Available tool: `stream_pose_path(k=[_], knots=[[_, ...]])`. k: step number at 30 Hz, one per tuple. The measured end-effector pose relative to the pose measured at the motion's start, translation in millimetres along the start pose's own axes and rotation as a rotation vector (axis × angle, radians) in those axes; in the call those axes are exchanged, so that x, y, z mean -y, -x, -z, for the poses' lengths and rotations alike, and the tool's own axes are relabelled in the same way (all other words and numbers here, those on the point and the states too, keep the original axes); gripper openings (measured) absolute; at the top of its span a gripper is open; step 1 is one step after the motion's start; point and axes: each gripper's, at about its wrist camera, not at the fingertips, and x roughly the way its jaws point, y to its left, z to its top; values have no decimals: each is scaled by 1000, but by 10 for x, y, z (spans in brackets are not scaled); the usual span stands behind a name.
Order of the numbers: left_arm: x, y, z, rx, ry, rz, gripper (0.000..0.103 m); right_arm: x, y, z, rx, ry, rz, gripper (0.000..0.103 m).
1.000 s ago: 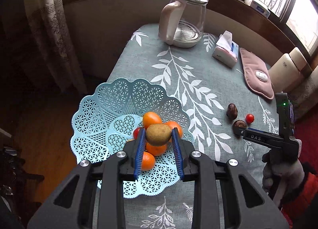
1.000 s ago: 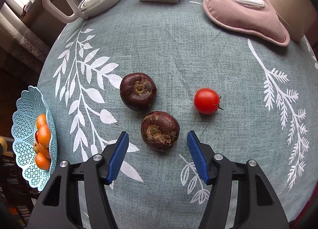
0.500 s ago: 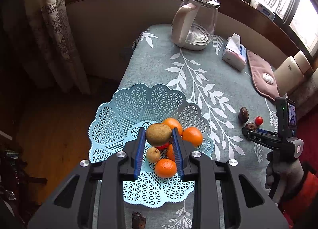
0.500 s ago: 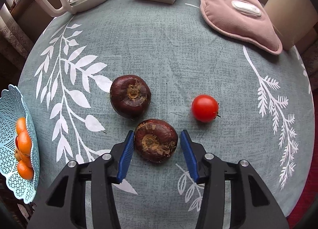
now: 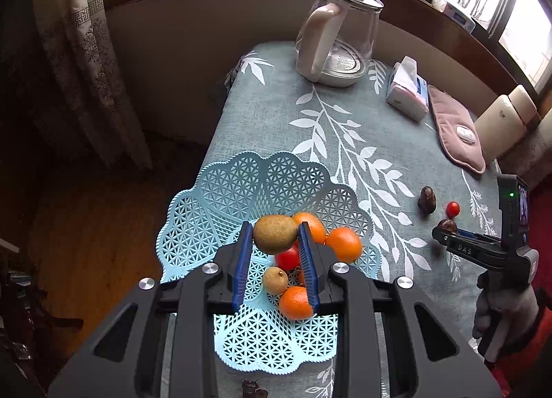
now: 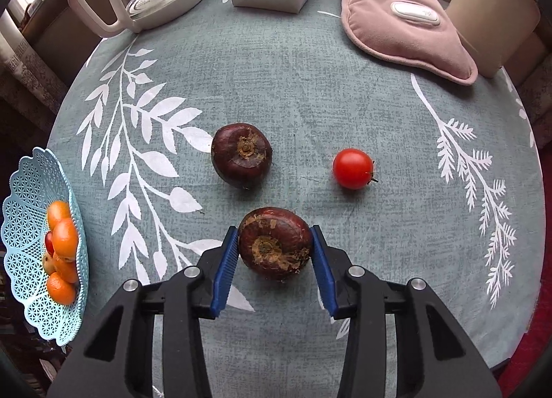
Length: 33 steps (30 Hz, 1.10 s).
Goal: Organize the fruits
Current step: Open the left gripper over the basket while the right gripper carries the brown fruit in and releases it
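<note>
In the left wrist view, the left tool (image 5: 276,253) pinched a brown kiwi (image 5: 275,233) between its blue pads, held above the pale blue lattice basket (image 5: 220,197), where oranges (image 5: 343,244), a red fruit and a small brown fruit already lay. This looked like the placing step; the next move would call for lowering the kiwi into a free spot and spreading the pads.

In the right wrist view, the right tool (image 6: 274,258) sat around the nearer dark water chestnut (image 6: 274,242) on the table (image 6: 276,80), its pads touching or just beside the sides; a firm pinch could not be confirmed. A second chestnut (image 6: 241,154) and a cherry tomato (image 6: 352,168) lay beyond, apart. Closing fully, then lifting, seemed due.
</note>
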Motion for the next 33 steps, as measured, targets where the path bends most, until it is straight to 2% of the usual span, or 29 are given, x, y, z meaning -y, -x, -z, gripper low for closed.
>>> stream_pose_path(k=[6,10,17,21,24,33], knots=[[-55,-49,-3,-11,12,-6,29,-96,217,69,22,0,-31,42],[-137,-54,9,-17,40,-5,38,-198,336,109,36,9,-52,42],[-271,78,31,10,55,-3,38,-410,503,110,55,41,-93,42],[-365,161,46,27,69,-12,40,-624,575,98,67,73,-132,42],[-450,230,64,45,83,-33,53,-811,618,110,67,106,-181,42],[-728,391,175,65,137,-64,53,-1483,696,327,36,252,-298,42]])
